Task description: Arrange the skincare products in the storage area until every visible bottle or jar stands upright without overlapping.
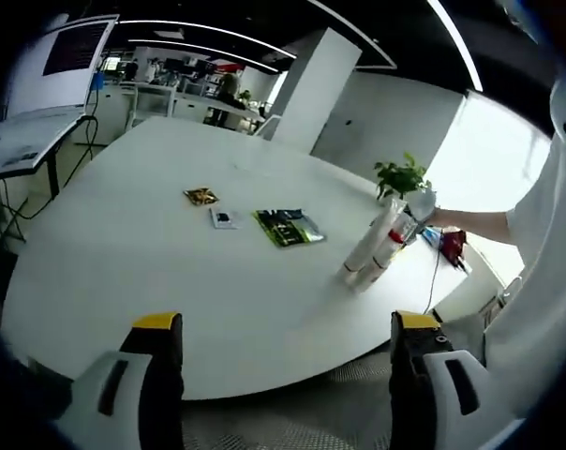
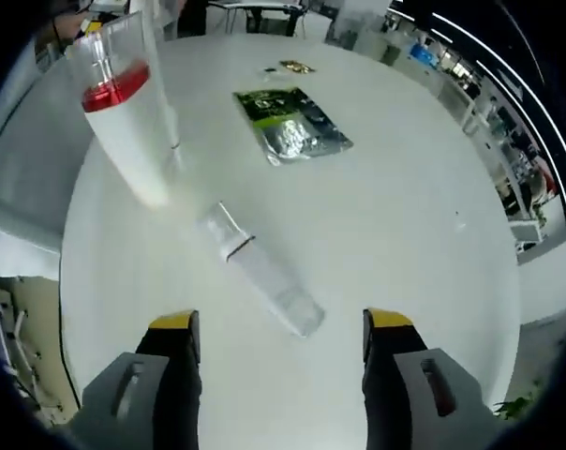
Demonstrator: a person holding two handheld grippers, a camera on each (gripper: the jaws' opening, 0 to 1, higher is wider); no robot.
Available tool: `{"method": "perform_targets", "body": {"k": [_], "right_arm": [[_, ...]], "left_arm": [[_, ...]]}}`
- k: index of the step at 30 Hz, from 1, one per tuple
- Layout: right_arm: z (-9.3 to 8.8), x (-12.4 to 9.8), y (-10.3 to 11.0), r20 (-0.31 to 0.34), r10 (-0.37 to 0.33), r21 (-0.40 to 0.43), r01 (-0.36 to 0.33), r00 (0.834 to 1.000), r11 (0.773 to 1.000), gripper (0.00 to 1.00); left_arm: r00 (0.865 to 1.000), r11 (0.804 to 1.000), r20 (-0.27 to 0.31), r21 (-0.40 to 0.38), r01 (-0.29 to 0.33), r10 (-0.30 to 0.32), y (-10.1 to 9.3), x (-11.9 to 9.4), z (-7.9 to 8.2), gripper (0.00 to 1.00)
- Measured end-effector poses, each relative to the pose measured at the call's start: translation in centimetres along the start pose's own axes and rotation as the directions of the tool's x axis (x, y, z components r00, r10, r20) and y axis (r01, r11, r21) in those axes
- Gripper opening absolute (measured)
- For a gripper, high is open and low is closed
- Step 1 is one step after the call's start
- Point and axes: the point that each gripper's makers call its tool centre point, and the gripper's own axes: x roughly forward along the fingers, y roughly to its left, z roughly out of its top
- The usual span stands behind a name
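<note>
Altogether, two tube-shaped bottles show in the right gripper view: a white tube with a red band (image 2: 126, 122) tilted at the far left, and a clear bottle (image 2: 262, 272) lying on its side on the white bench (image 2: 424, 234), just ahead of the right gripper (image 2: 281, 339). One green foil sachet (image 2: 290, 120) lies flat farther off, and two small packets (image 2: 296, 67) lie beyond it near the far edge. The right gripper's jaws stand wide apart with nothing between them; the clear bottle's near end lies in front of the gap, touching neither jaw. In the left gripper view, the two tubes (image 1: 375, 246) lean together at the right side of the bench, with a small green plant (image 1: 402, 175) behind them and a person's hand (image 1: 424, 208) reaching in beside them. Three flat packets show there: the green sachet (image 1: 289, 227), a small white one (image 1: 223, 218) and a small gold one (image 1: 201, 196). The left gripper (image 1: 285, 339) hangs off the near edge, its jaws wide and holding nothing.
</note>
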Motion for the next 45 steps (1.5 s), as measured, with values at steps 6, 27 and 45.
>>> {"method": "perform_targets", "body": {"k": [6, 27, 45], "right_arm": [[1.8, 1.3, 1.3, -0.034, 0.065, -0.141, -0.069, 0.997, 0.988, 0.49], [2.3, 3.5, 1.8, -0.19, 0.136, -0.343, -0.196, 0.972, 0.919, 0.2], [0.6, 0.9, 3.4, 0.043, 0.078, 0.119, -0.083, 0.996, 0.989, 0.18]], "left_arm": [[1.0, 1.0, -0.013, 0.012, 0.002, -0.002, 0.0, 0.1, -0.3, 0.83], [1.0, 1.0, -0.021, -0.009, -0.02, 0.02, 0.1, 0.1, -0.5, 0.8], [0.999, 0.999, -0.043, 0.01, 0.033, -0.032, -0.2, 0.2, -1.1, 0.79]]}}
